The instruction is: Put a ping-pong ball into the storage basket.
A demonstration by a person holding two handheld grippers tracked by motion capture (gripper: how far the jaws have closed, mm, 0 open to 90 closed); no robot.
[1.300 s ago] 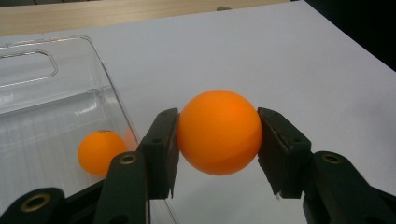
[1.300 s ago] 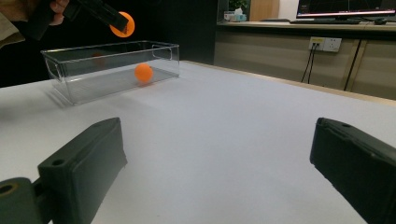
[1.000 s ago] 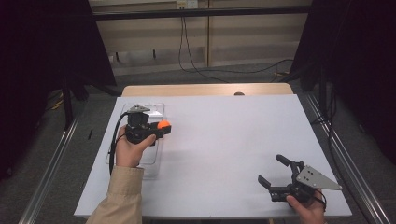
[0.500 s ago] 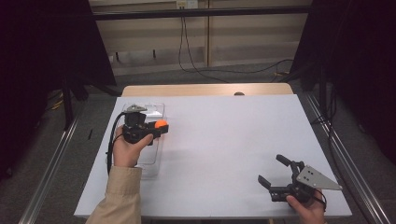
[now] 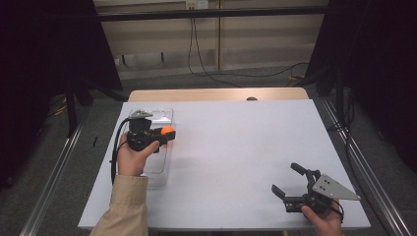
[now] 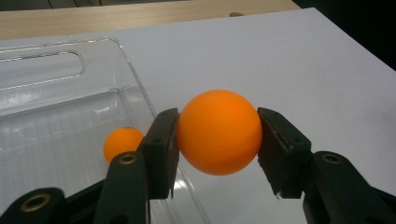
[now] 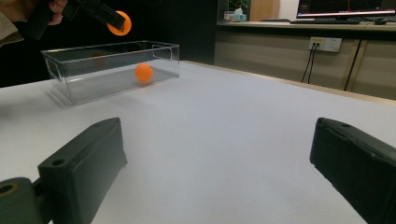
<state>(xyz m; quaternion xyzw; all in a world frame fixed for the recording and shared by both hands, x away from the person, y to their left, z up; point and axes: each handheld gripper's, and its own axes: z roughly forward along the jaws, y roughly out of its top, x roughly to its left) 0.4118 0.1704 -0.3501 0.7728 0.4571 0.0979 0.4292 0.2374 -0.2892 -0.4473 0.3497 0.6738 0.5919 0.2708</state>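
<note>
Orange ball (image 6: 218, 132) sits clamped between the two pads of the left gripper (image 5: 164, 135), held above the clear plastic bin (image 6: 70, 88), just past the bin's right wall. A second orange ball (image 7: 144, 73) already lies on the bin's floor. The right gripper (image 5: 287, 181) rests well away from the bin, jaws spread wide, holding nothing. From above, the bin's near end is covered by the left hand (image 5: 132, 157).
</note>
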